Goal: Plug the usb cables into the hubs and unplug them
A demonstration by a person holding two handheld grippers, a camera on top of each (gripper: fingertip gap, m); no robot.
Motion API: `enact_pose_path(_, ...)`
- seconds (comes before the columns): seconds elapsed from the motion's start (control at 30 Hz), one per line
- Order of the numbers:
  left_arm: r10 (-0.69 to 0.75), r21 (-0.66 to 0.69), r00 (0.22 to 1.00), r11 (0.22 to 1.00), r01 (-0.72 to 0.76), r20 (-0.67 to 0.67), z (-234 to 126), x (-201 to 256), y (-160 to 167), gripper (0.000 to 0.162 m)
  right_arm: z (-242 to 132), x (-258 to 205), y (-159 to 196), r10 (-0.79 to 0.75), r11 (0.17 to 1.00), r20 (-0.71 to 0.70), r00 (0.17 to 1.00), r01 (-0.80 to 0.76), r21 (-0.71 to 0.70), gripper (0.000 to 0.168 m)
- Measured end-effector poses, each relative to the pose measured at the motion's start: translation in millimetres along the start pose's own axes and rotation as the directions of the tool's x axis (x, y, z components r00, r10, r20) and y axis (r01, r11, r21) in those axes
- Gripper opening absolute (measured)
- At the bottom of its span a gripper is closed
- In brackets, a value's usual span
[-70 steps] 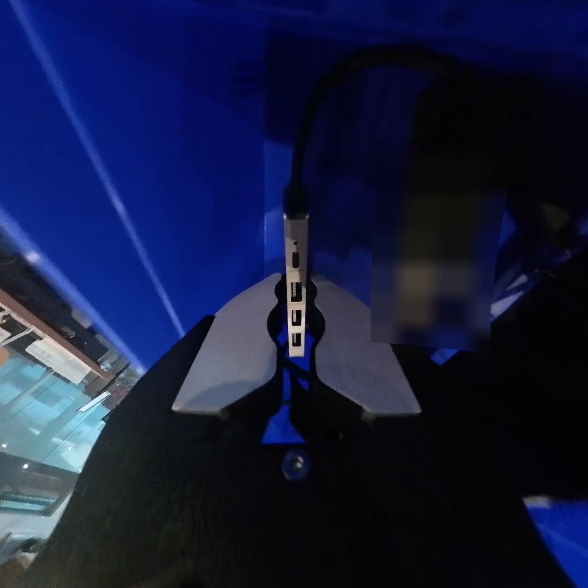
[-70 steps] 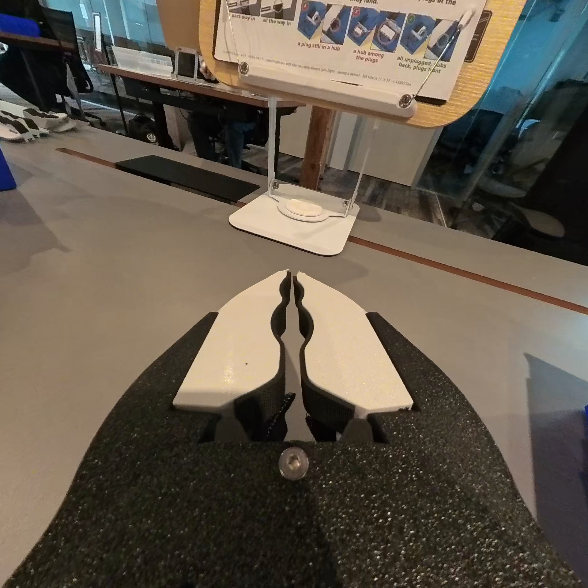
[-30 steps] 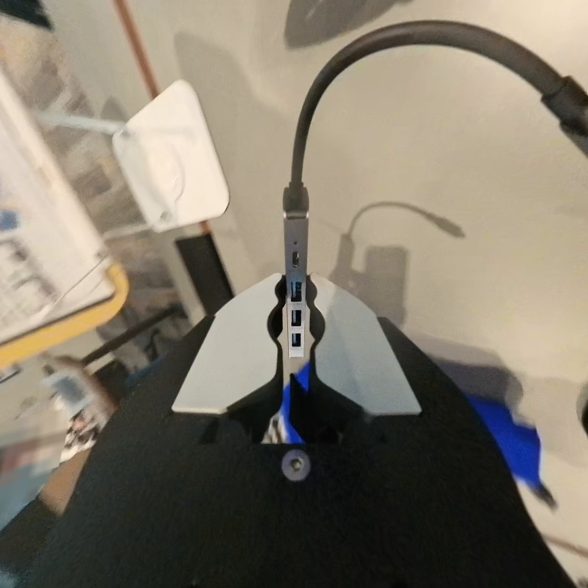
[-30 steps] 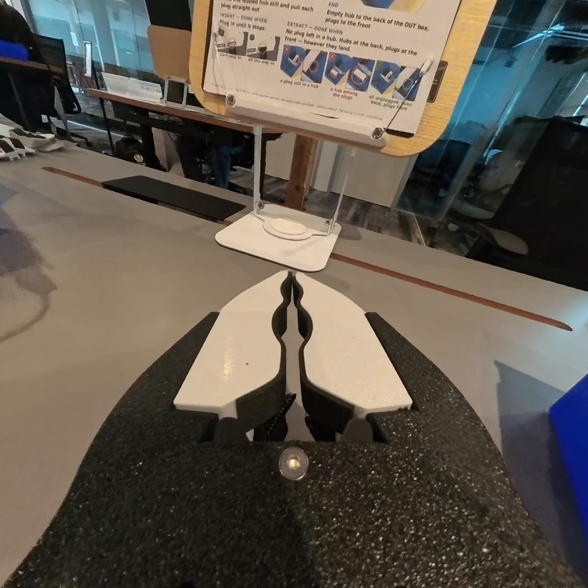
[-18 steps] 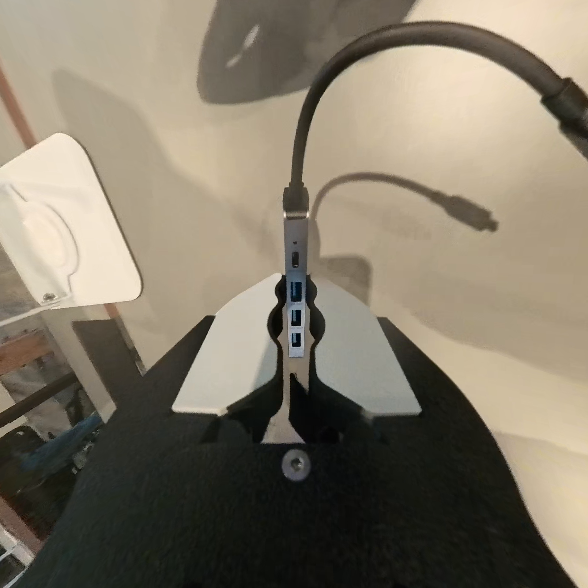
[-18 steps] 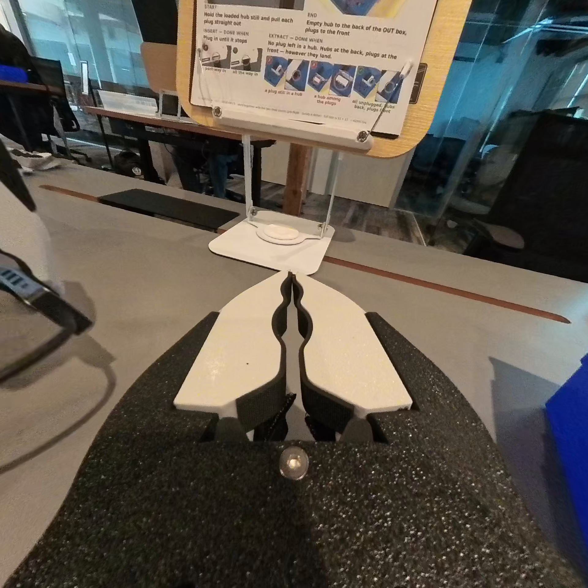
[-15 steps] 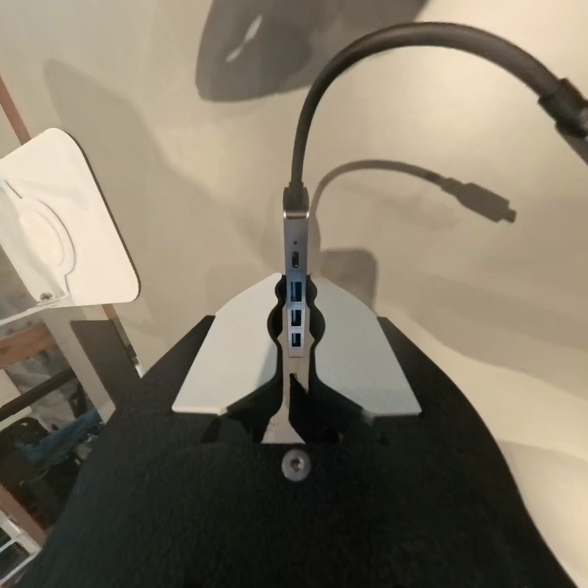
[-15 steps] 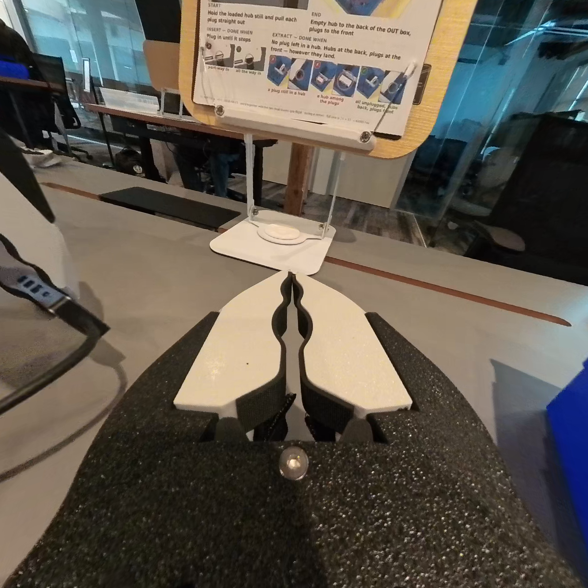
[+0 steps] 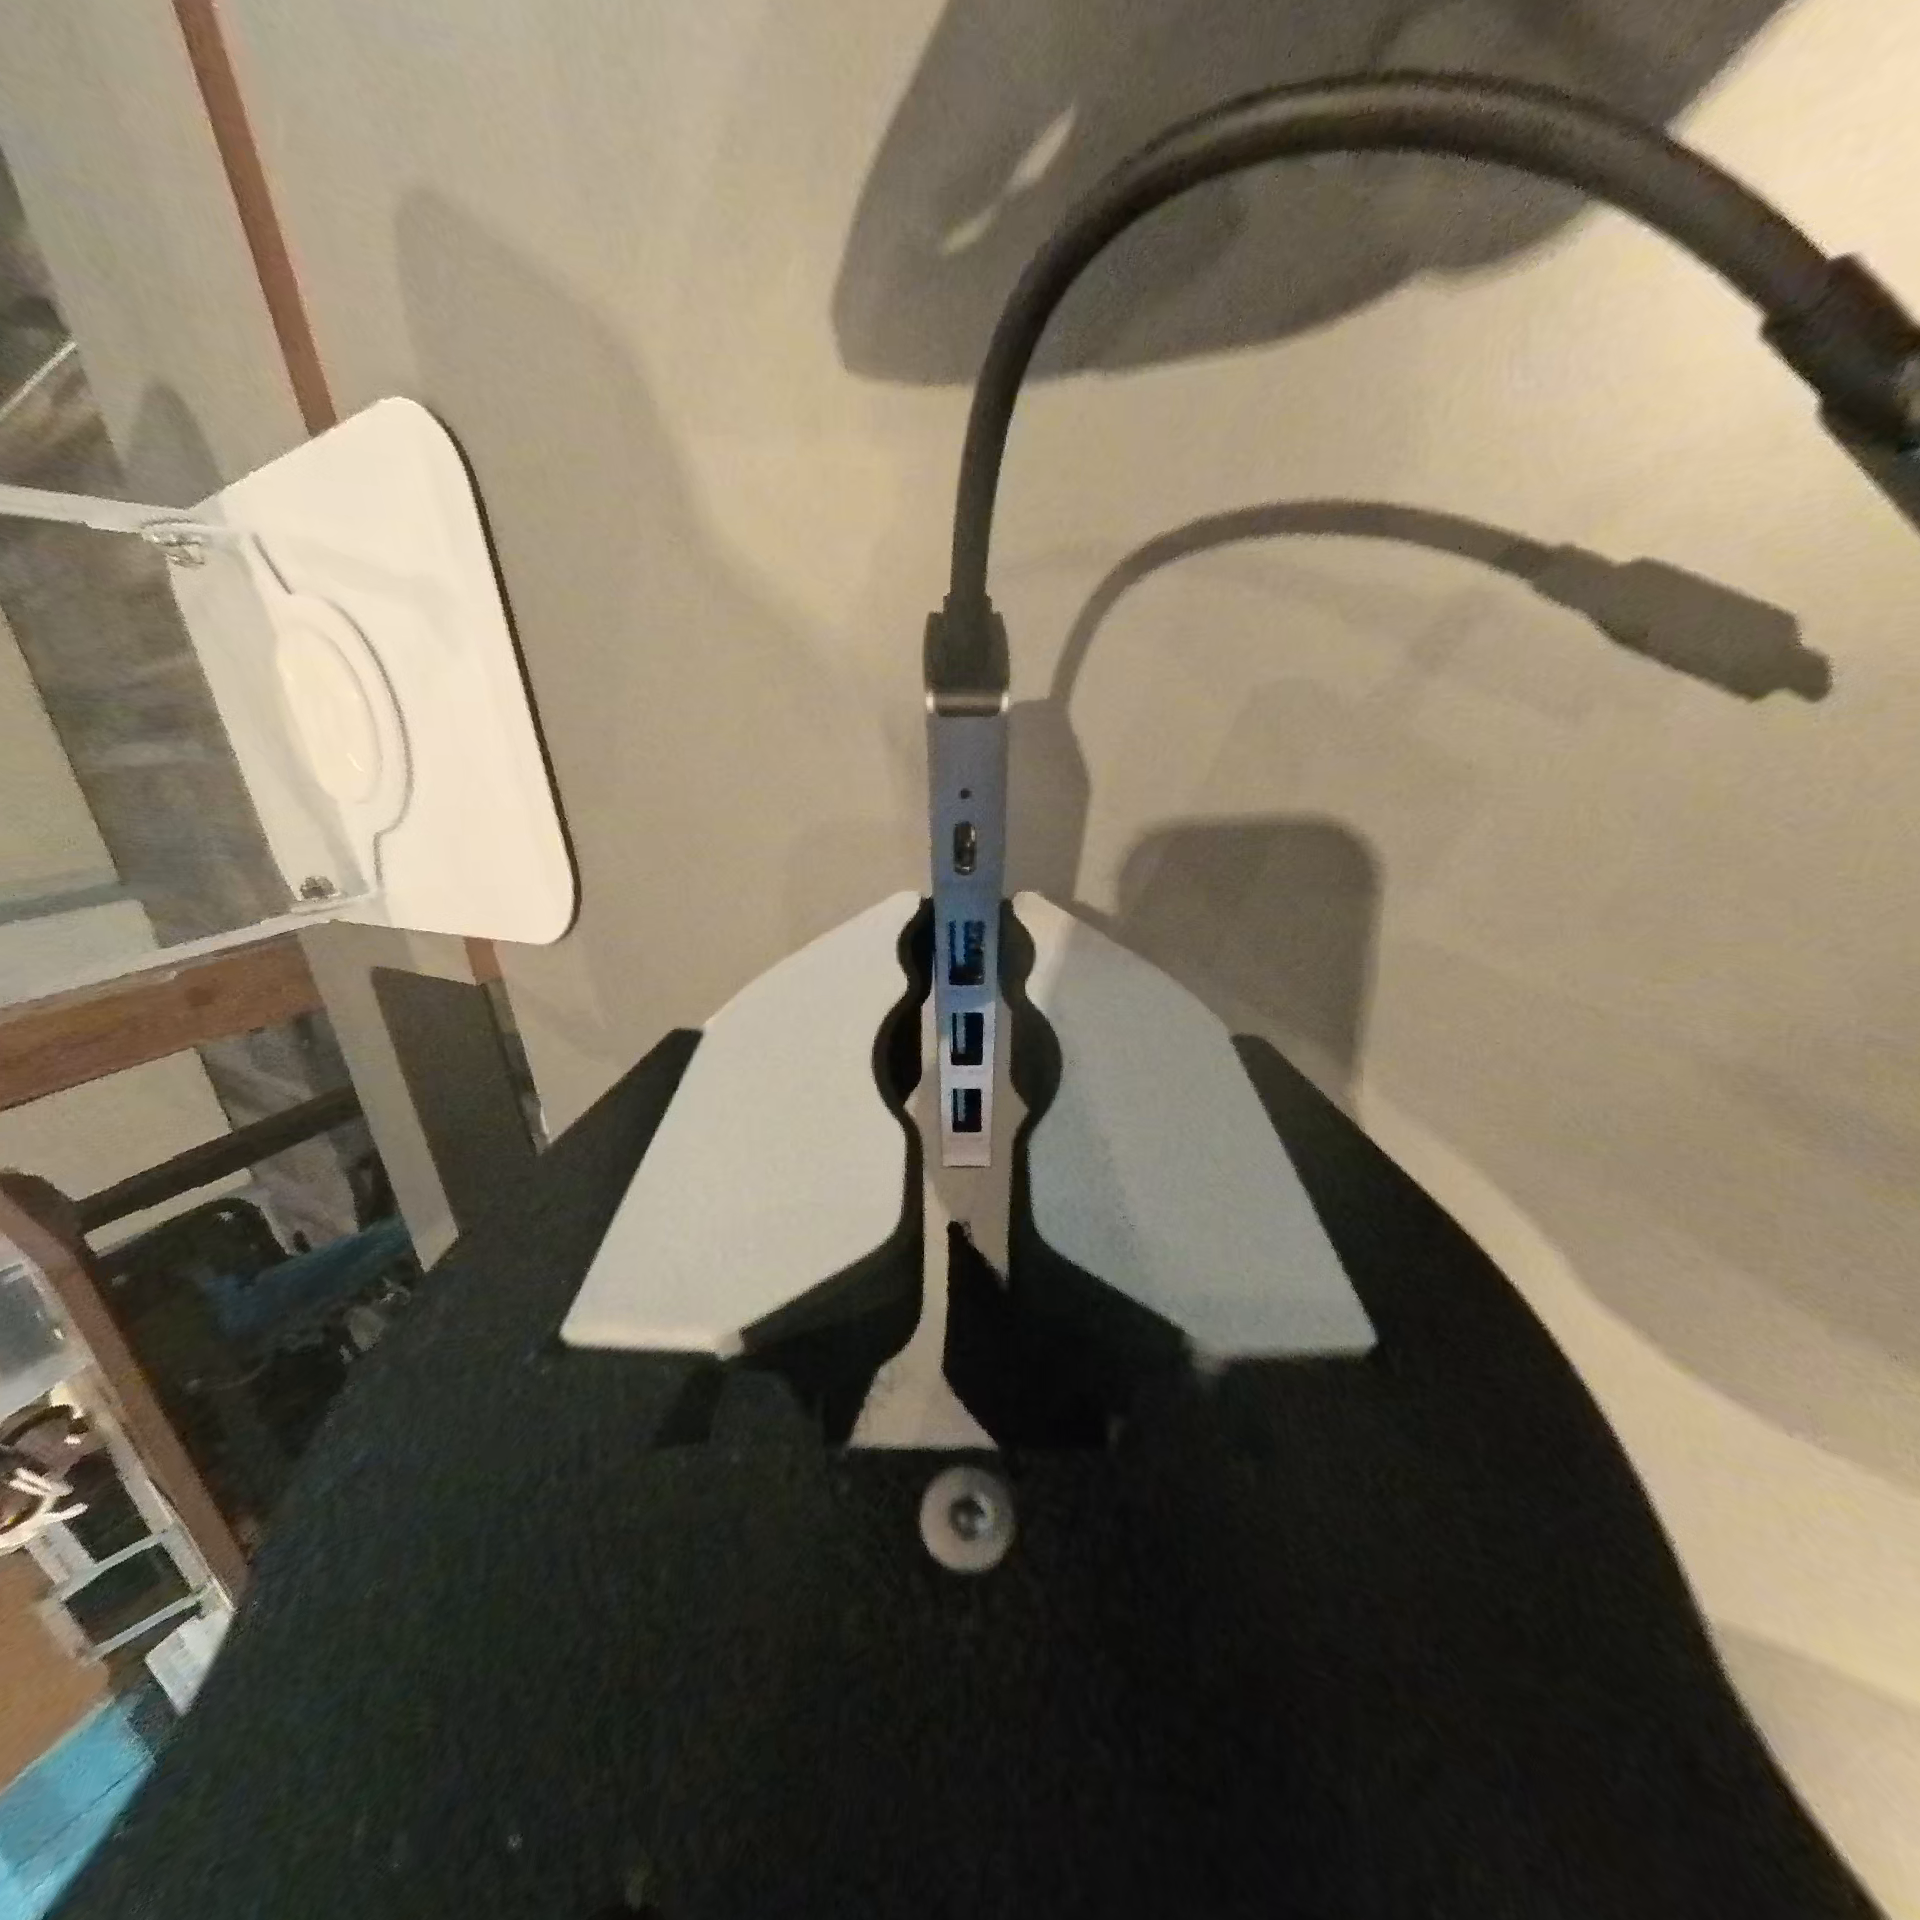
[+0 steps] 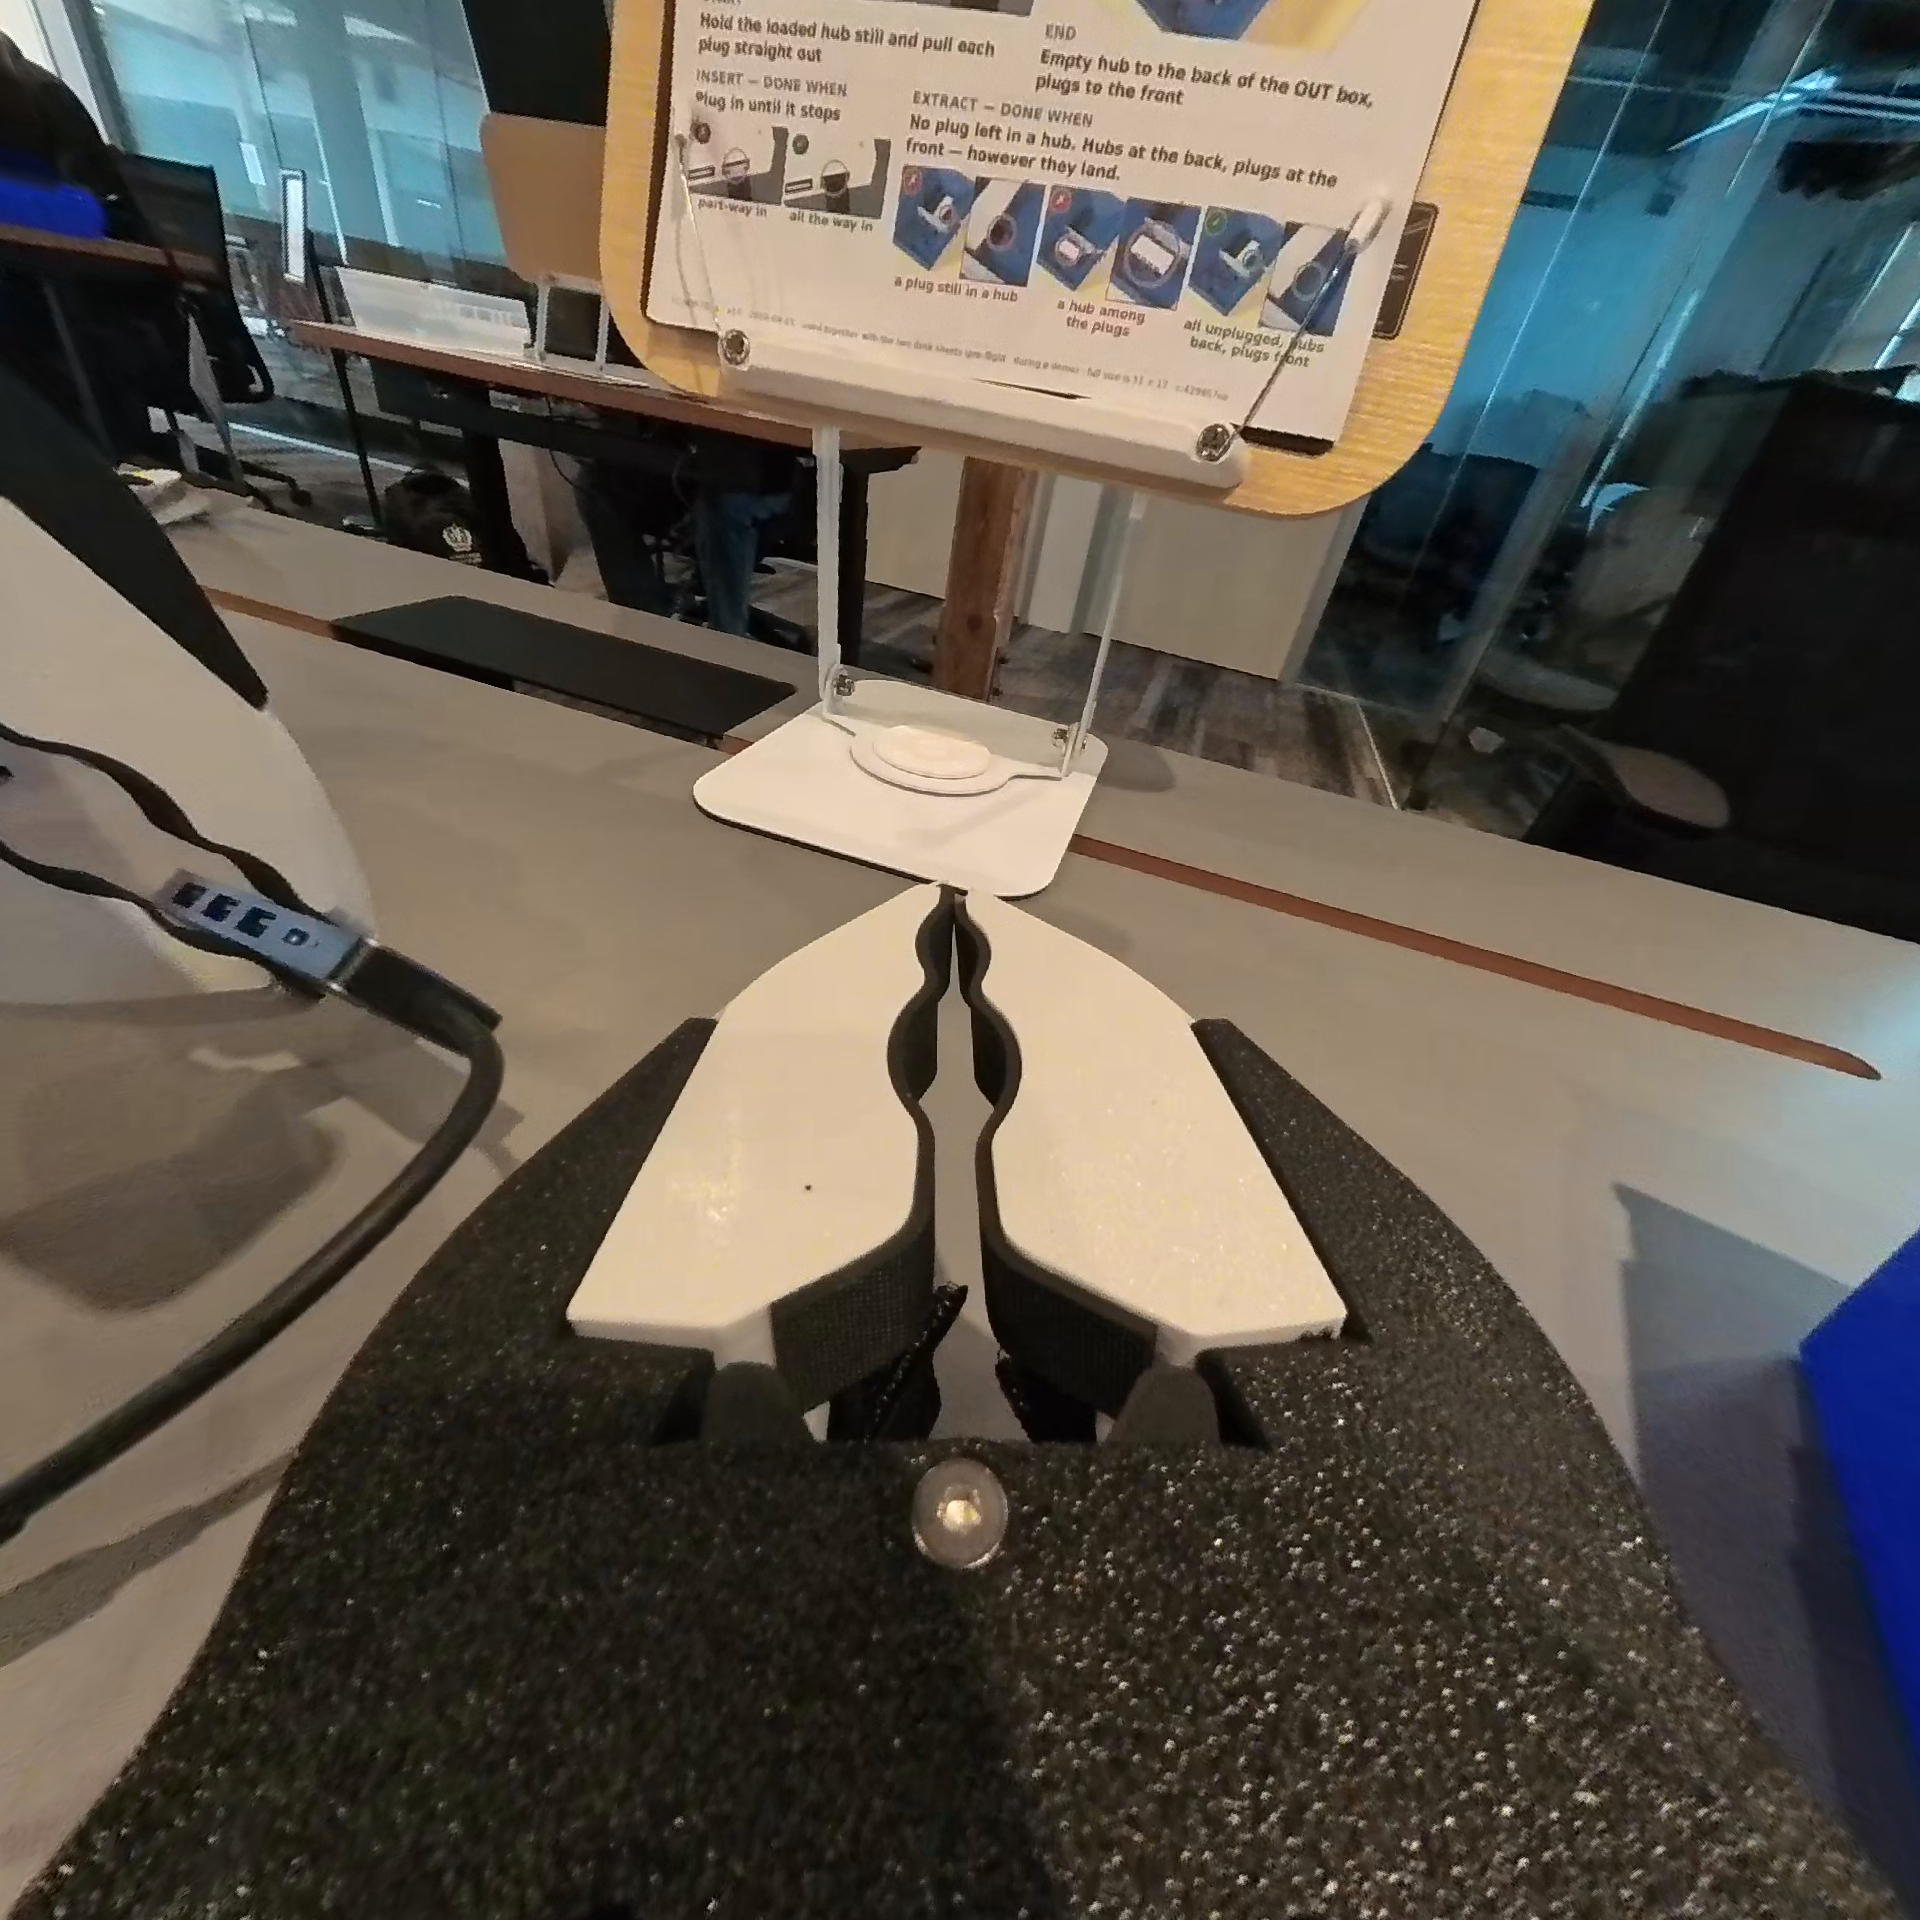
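Your two grippers hang over a grey table (image 10: 520, 831) that fills most of both views. At its far edge stands an instruction board (image 10: 1018, 208) on a white stand base (image 10: 904, 810), with a black mat (image 10: 561, 660) lying to the left of that base. A blue box (image 10: 1870, 1455) cuts into the right wrist view at the right edge, only a corner of it showing.

Your left gripper (image 9: 966, 914) has its jaws drawn in narrow and clamped on a slim grey USB hub (image 9: 968, 831), which stands on edge between the white fingers (image 9: 790, 1143). The hub's port side faces the camera, and its far end sticks out past the fingertips. From that far end a black cable (image 9: 1195, 135) arches up and away to the right; its plug end at the frame edge is blurred, so you cannot tell there what kind it is. None of the hub's ports that show has a plug in it.

Your right gripper (image 10: 948, 904) holds nothing, its jaws pressed almost together with only a thin slit between them. It points toward the stand base, with the hub (image 10: 260, 930) in view to its left.
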State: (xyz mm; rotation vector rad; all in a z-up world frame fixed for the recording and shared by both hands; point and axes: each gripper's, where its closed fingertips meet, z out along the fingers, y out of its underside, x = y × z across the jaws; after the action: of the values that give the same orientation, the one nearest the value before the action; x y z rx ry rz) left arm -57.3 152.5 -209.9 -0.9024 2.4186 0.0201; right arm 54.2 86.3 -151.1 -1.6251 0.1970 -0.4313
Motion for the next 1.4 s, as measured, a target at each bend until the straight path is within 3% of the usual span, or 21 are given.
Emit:
enact_pose_path(0.4,-0.014,-0.016,1.0,1.0,0.014,0.016,8.0,2.8,-0.9,0.011,0.6,-0.1,-1.5,0.006,1.0,0.002,1.0,-0.006,0.004,0.0)
enact_pose_path(0.57,-0.053,0.028,0.998,0.998,0.052,0.037,5.3,-1.4,-7.3,0.032,-0.2,0.6,-1.0,0.009,1.0,0.003,1.0,-0.009,0.004,0.0)
enact_pose_path(0.73,-0.094,0.096,0.992,0.992,0.086,0.09,-12.3,-11.3,-10.1,0.033,-0.5,1.4,-1.8,0.011,1.0,0.003,1.0,-0.011,0.007,0.0)
enact_pose_path(0.87,-0.138,0.139,0.978,0.983,0.116,0.156,-44.2,-17.2,6.9,0.034,-2.5,0.8,-3.0,0.014,1.0,0.007,1.0,-0.014,0.012,0.0)
enact_pose_path(1.07,-0.207,0.101,0.936,0.977,0.185,0.284,-119.6,-28.6,88.8,0.033,-0.6,-7.7,-1.0,-0.018,1.0,0.026,1.0,0.018,0.003,0.0)
enact_pose_path(1.23,-0.303,-0.003,0.876,0.945,0.328,0.375,-185.3,-33.5,195.5,0.031,0.0,-10.8,3.3,-0.051,0.999,0.026,0.998,0.051,-0.013,0.0)
enact_pose_path(1.4,-0.41,-0.106,0.818,0.867,0.487,0.403,-216.8,-22.7,297.1,0.027,0.7,-7.6,4.3,-0.045,0.999,0.012,0.999,0.045,-0.017,0.0)
